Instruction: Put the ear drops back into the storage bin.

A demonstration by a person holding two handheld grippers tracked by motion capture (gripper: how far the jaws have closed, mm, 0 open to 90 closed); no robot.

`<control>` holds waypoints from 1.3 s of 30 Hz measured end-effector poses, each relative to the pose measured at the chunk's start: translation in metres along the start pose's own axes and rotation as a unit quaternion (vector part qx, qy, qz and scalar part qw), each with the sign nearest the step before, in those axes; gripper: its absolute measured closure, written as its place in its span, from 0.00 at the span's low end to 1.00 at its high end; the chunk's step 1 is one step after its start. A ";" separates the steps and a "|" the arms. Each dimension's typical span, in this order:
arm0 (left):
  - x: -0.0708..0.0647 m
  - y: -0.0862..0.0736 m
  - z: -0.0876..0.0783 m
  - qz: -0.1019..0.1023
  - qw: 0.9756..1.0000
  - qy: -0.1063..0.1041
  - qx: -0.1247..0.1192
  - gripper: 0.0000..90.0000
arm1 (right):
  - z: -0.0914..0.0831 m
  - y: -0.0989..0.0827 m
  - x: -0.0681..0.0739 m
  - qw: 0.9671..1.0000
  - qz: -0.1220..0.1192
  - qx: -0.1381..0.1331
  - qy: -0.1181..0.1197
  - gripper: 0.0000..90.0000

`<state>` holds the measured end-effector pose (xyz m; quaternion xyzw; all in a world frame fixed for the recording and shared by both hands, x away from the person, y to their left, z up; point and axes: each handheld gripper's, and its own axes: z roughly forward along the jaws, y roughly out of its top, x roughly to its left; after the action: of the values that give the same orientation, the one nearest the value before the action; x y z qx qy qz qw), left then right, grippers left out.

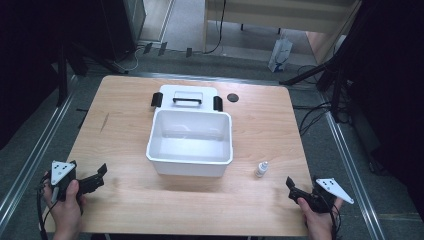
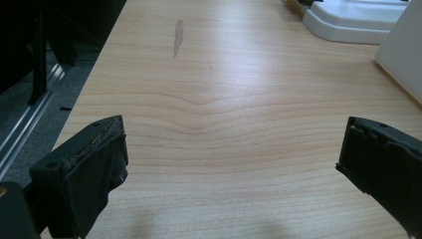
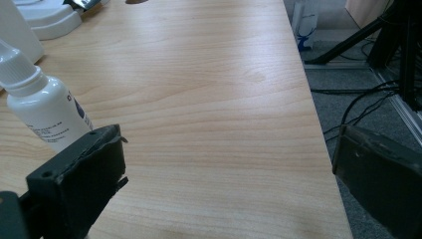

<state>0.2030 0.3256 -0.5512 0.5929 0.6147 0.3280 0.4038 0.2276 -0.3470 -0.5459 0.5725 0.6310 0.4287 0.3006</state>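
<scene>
An open white plastic box (image 1: 190, 142) stands in the middle of the wooden table (image 1: 130, 120); nothing shows inside it. Its white lid (image 1: 187, 97), with a black handle and black latches, lies flat just behind it. A small white dropper bottle (image 1: 261, 169) stands upright right of the box's front corner. My left gripper (image 1: 101, 175) rests open near the front left edge, with bare wood between its jaws (image 2: 231, 149). My right gripper (image 1: 292, 190) is open at the front right; the bottle (image 3: 45, 107) stands just beyond its left jaw.
A small black round disc (image 1: 232, 97) lies on the table right of the lid. The box wall (image 2: 403, 55) and lid (image 2: 348, 22) edge the left gripper view at the right. Beyond the table's right edge lie floor cables (image 3: 358, 99) and black stand legs.
</scene>
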 end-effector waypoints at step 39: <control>0.000 -0.001 -0.001 -0.004 1.000 -0.005 -0.001 0.00 | 0.007 0.087 0.031 0.956 -0.218 0.174 0.092 0.21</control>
<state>0.2016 0.3256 -0.5514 0.5916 0.6147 0.3243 0.4086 0.2688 -0.3169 -0.4682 0.4224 0.8304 0.2870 0.2228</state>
